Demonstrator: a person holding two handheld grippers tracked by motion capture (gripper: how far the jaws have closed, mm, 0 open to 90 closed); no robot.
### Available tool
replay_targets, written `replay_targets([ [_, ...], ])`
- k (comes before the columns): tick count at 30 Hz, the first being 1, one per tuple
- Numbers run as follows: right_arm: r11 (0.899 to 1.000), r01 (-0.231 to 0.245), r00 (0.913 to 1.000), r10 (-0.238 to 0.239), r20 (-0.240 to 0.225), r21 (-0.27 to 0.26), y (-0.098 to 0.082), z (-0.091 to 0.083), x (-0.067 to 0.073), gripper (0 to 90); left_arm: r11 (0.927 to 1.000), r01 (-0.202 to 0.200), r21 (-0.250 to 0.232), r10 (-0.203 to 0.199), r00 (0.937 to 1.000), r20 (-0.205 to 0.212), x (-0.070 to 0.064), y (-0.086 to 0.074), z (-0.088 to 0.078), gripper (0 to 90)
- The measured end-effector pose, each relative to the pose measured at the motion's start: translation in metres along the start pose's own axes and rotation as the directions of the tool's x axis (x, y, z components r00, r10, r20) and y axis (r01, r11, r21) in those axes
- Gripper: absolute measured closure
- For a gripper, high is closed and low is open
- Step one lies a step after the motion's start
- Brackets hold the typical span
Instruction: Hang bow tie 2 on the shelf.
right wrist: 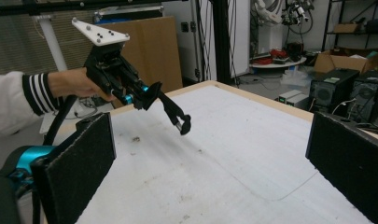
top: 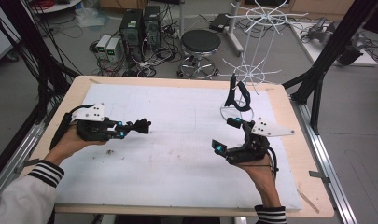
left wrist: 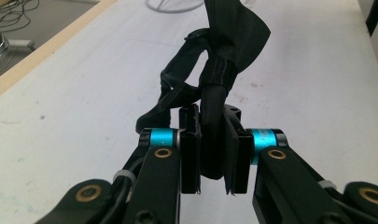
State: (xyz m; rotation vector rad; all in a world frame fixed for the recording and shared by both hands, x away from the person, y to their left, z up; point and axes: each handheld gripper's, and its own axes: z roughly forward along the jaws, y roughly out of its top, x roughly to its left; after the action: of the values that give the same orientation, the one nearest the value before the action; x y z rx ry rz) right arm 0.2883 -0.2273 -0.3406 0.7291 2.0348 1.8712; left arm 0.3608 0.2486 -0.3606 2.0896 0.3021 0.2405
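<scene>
Strap [left wrist: 214, 79] pinched in left gripper [top: 142, 125], tail dangling over mat [top: 177, 140]. Right gripper [right wrist: 210, 158] gaping wide, empty. Keep pinch firm; carry right toward rack [top: 256, 70].

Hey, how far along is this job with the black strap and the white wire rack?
Done: the left tool is shut on a black strap, lifted off the table. In hand: carrying it; the right tool is open, empty. Left, probably: hanging it on the white wire rack, where another black piece hangs.
</scene>
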Motion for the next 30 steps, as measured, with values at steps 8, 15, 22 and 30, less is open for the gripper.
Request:
replay_targets([
  [8, 1.000, 0.005, 0.9999, -0.004, -0.015, 0.031, 0.006, 0.008, 0.000, 0.7, 0.9981, 0.004, -0.061, -0.003, 0.9999, 0.016, -0.009, 0.012, 0.008, 78.9],
  [15, 0.997, 0.008, 0.9989, -0.005, -0.047, 0.071, 0.009, 0.015, -0.001, 4.0, 0.9959, -0.023, -0.088, 0.027, 0.9989, 0.040, -0.020, 0.023, 0.017, 78.8],
  [22, 0.994, 0.027, 0.9970, -0.019, -0.075, 0.104, 0.014, 0.026, 0.002, 4.0, 0.9938, -0.032, -0.106, 0.037, 0.9983, 0.045, -0.028, 0.032, 0.026, 78.8],
  [30, 0.990, 0.065, 0.9882, -0.046, -0.146, 0.125, 0.015, 0.038, 0.004, 4.8, 0.9902, -0.018, -0.139, 0.027, 0.9978, 0.061, -0.035, 0.038, 0.033, 78.8],
])
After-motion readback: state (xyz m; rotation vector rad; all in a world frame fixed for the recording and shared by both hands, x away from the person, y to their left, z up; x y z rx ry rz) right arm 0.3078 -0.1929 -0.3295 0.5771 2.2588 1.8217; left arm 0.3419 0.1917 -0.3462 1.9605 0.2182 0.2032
